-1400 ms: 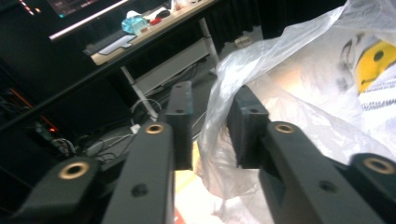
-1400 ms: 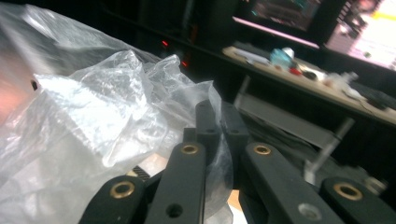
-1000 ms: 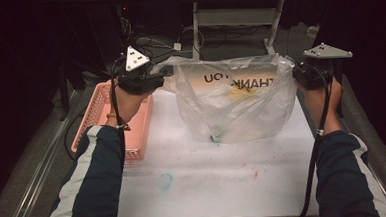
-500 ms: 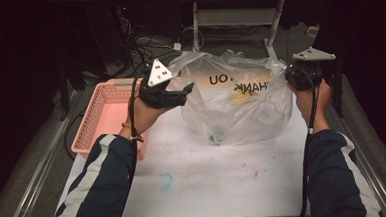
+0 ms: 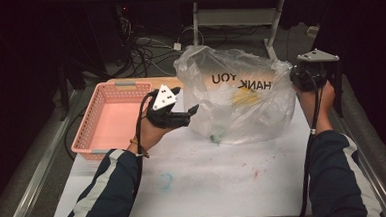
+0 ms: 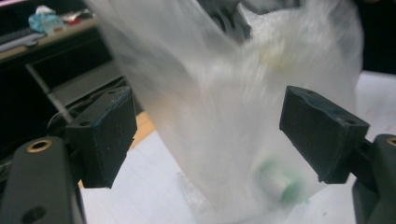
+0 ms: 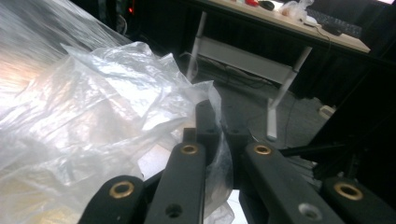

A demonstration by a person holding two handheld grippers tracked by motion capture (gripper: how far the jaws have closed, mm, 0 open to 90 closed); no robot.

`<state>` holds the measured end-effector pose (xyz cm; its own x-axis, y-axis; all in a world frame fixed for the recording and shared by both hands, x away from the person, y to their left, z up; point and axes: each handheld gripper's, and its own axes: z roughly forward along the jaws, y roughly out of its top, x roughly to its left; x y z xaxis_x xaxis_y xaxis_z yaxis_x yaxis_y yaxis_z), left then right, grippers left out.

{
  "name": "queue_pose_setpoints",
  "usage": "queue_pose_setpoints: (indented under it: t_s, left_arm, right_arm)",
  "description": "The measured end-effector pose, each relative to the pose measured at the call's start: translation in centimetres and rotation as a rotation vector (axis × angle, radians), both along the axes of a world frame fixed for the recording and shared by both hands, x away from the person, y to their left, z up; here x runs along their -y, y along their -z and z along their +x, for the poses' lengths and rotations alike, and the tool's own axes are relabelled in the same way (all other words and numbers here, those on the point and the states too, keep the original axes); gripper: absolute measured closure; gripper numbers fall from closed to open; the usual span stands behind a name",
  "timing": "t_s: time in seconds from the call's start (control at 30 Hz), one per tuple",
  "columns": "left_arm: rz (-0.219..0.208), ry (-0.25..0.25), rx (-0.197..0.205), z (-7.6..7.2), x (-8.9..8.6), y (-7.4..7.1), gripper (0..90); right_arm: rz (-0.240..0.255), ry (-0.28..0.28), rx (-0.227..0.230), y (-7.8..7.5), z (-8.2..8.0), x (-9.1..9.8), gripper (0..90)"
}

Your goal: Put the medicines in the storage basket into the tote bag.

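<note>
- The bag (image 5: pixel 241 103), clear plastic with dark lettering, stands crumpled on the white counter (image 5: pixel 209 177), toward the far side and right of the middle.
- The right tongs (image 5: pixel 295 78) are at the bag's right upper edge; in the right gripper view the right tongs (image 7: pixel 218 123) are together, pinching a fold of the bag's (image 7: pixel 93 116) film between them.
- The left tongs (image 5: pixel 193 110) hover just beside the bag's left side, low over the counter, pointing toward it.
- In the left gripper view the left tongs (image 6: pixel 210 133) stand wide apart after opening further, with the bag (image 6: pixel 224 84) blurred straight ahead between the two pads (image 6: pixel 109 130), which do not press on it.
- Something small, green and white (image 6: pixel 279 182) shows through the film low in the bag; something yellow (image 5: pixel 245 96) lies higher inside.
- A pink basket (image 5: pixel 112 117) sits at the counter's left edge, beside the left hand (image 5: pixel 150 133), apart from the bag.
</note>
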<state>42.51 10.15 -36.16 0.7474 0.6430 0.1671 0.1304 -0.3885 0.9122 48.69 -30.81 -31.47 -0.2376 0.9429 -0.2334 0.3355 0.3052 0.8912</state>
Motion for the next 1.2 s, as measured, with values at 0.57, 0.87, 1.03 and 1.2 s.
queue_pose_setpoints:
  t_s: [0.57,0.87,1.03,1.2]
  left_arm:
    - [0.008,-0.026,-0.204,4.5,1.9,5.2,61.6]
    - [0.026,-0.007,-0.189,4.0,2.0,5.1,83.2]
    - [0.023,0.002,-0.169,3.7,1.6,4.8,86.3]
    - [0.023,0.002,-0.143,3.3,1.2,4.4,86.6]
  right_arm:
    - [0.116,-0.132,0.216,-4.0,-6.3,-0.2,33.8]
    - [0.153,-0.175,0.163,0.3,-9.8,1.9,26.7]
    - [0.131,-0.225,-0.098,7.5,-8.0,1.6,25.9]
    - [0.145,-0.252,-0.206,10.4,-6.1,1.7,60.8]
